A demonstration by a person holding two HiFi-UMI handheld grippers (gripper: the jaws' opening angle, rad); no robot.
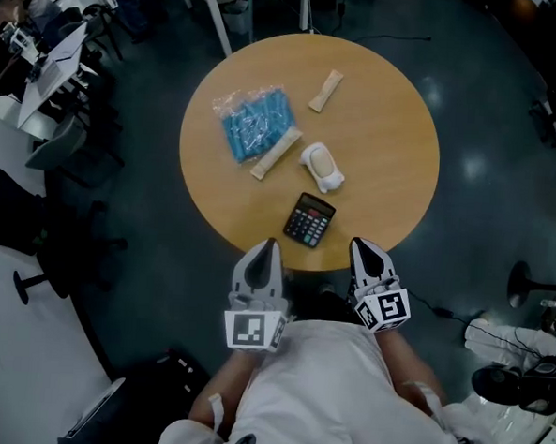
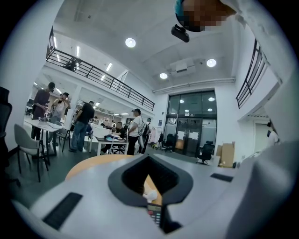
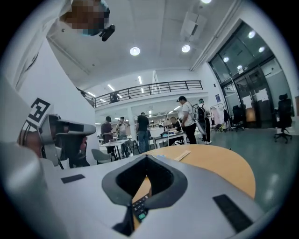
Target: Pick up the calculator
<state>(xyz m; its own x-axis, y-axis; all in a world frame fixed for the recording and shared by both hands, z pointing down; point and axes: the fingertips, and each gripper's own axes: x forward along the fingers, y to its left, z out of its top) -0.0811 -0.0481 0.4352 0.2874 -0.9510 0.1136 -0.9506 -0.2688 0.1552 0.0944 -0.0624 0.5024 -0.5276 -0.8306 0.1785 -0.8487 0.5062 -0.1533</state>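
Observation:
The black calculator (image 1: 310,219) lies flat near the front edge of the round wooden table (image 1: 387,129). My left gripper (image 1: 269,245) hangs just off the table's near rim, left of the calculator, with its jaws together and nothing held. My right gripper (image 1: 360,244) is level with it on the calculator's right, also shut and empty. Through the slot of the left gripper (image 2: 148,158) a strip of the calculator (image 2: 154,215) shows. The right gripper (image 3: 147,158) looks over the calculator's keys (image 3: 139,207) the same way.
On the table also lie a blue plastic bag (image 1: 256,123), a white rounded object (image 1: 323,167) and two beige packets (image 1: 275,155) (image 1: 325,91). A black chair (image 1: 11,214) and desks stand to the left. People stand round desks (image 2: 110,139) beyond the table.

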